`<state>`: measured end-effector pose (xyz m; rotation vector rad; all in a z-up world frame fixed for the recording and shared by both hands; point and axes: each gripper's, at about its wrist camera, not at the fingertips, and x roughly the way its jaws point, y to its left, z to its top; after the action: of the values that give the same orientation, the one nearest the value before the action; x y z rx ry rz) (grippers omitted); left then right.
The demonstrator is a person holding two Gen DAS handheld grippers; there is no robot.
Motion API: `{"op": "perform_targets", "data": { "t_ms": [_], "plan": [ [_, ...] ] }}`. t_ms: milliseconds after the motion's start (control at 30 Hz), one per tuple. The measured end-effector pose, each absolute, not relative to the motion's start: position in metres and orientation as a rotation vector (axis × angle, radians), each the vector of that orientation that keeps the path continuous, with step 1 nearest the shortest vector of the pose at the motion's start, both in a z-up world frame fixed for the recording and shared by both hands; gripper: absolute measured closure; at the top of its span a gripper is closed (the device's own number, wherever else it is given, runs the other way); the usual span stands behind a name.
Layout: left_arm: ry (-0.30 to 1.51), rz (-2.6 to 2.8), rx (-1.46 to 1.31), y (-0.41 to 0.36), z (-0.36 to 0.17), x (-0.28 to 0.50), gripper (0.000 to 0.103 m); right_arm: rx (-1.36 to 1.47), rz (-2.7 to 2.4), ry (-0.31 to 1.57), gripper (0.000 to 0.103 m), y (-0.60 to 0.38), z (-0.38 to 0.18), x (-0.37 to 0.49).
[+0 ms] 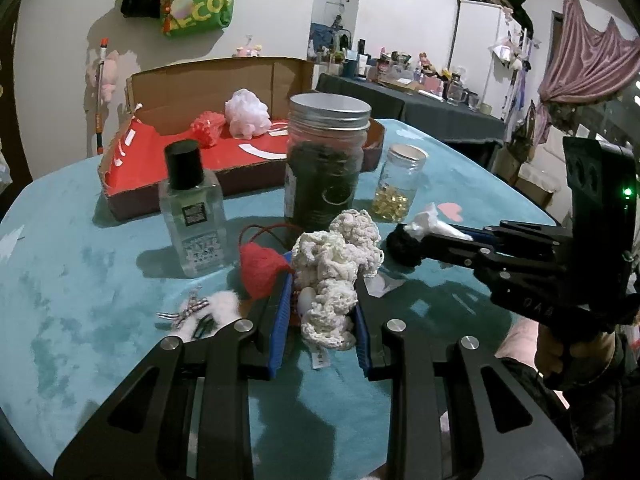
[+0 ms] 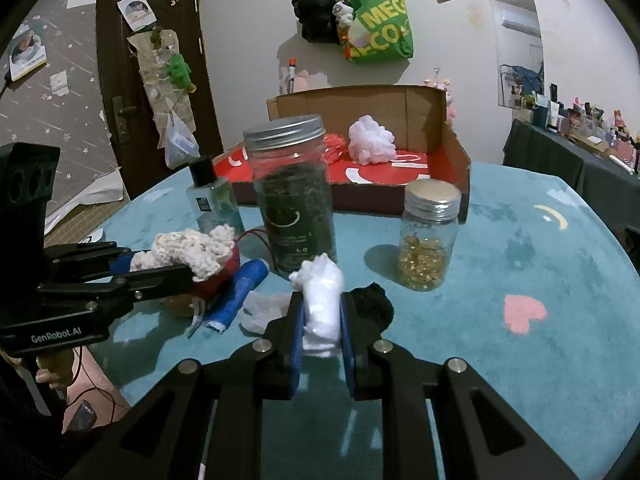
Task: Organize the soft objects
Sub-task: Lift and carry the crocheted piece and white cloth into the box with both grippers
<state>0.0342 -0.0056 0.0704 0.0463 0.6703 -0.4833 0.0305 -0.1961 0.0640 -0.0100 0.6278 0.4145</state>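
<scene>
My left gripper [image 1: 322, 280] is shut on a cream crocheted piece [image 1: 334, 276], which also shows in the right wrist view [image 2: 192, 250]. A red knit item [image 1: 260, 270] lies against its left finger. My right gripper [image 2: 322, 304] is shut on a white soft wad [image 2: 322, 304], seen from the left wrist view [image 1: 430, 222]. A black soft ball [image 2: 374, 304] lies just right of it. The open cardboard box [image 1: 120, 196] with a red floor holds a white pouf [image 1: 246, 112] and a red pouf [image 1: 208, 126].
On the teal table [image 2: 520, 248] stand a tall dark-filled jar [image 1: 324, 160], a small jar of yellow capsules [image 2: 428, 236] and a clear bottle with a black cap [image 1: 192, 208]. A white fluffy clip with a bow [image 1: 208, 312], a blue roll [image 2: 238, 296] and a plastic scrap [image 2: 262, 310] lie nearby.
</scene>
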Motion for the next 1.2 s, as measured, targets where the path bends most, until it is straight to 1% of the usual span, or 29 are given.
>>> {"op": "perform_targets", "data": {
  "t_ms": [267,600,833,1200],
  "plan": [
    [0.68,-0.405,0.003,0.03,0.078,0.047,0.077,0.02,0.364,0.637,0.085,-0.218,0.066,0.037],
    [0.79,-0.271,-0.02,0.08,0.067,0.083,0.077,0.093,0.276,0.722,0.085,-0.263,0.063,0.071],
    [0.825,-0.217,0.004,0.098,0.062,0.115,0.077,0.062,0.246,0.764,0.085,-0.282,0.066,0.099],
    [0.812,-0.311,0.057,0.097,0.079,0.164,0.077,0.028,0.332,0.779,0.085,-0.292,0.082,0.15]
  ]
}}
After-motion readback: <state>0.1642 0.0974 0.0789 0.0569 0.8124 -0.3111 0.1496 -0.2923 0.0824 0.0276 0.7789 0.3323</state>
